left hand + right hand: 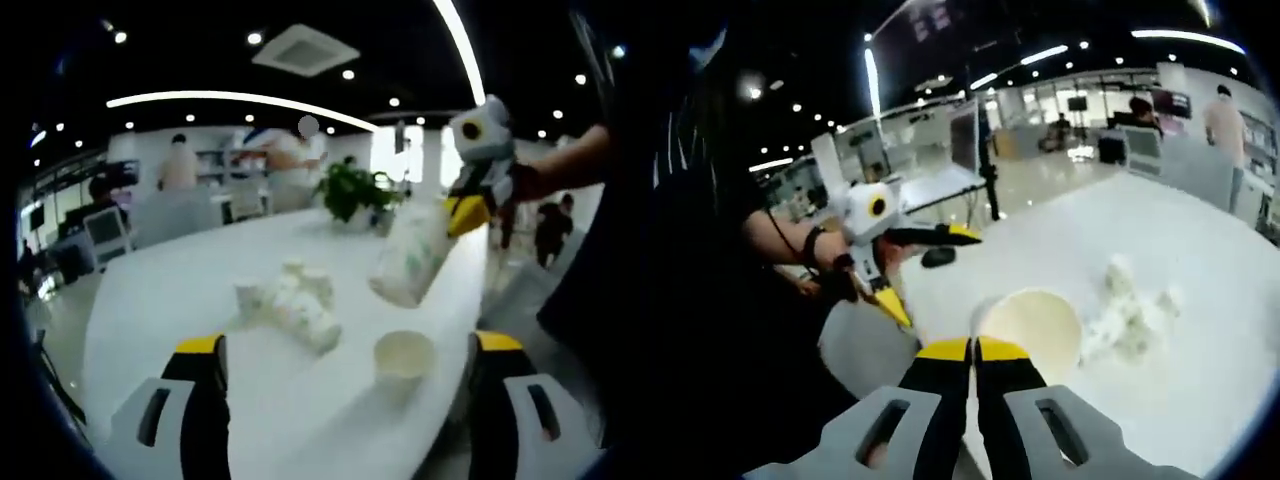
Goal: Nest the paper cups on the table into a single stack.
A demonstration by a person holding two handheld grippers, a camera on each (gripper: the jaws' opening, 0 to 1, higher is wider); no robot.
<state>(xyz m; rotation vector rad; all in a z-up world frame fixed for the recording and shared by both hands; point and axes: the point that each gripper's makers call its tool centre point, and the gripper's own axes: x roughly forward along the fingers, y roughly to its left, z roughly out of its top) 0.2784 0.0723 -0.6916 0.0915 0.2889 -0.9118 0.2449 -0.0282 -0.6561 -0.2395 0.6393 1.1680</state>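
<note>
— While the left gripper (pixel 345 385) hangs low over the near edge of the white table (pixel 150 300), how do its jaws stand?

— Spread wide, one yellow-tipped jaw on each side of the view, with nothing between them. Just beyond them, near the table's edge, a single paper cup (pixel 405 362) stands upright, mouth up.

— And farther along the table from that cup?

— A loose cluster of paper cups (pixel 290 300) lies on its side toward the middle of the table, some nested into one another. Their exact count is too blurred to tell.

— Where is the right gripper?

— In the left gripper view, the right gripper (pixel 466 214) is raised above the table, beyond and to the right of the upright cup. It pinches a stack of cups (pixel 412 255) by the rim, the stack hanging tilted in the air, clear of the table.

— Does the right gripper view agree?

— Yes. There the right gripper's (pixel 974 350) yellow tips are pressed nearly together on the rim of the stack of cups (pixel 1030 328), whose open mouth faces the camera. The left gripper (pixel 925 270) shows to the left, jaws apart, held by a hand.

— What lies beyond the table?

— A potted plant (pixel 352 190) sits at the table's far end, and people (pixel 295 160) stand past it in an open office under ceiling lights.
</note>
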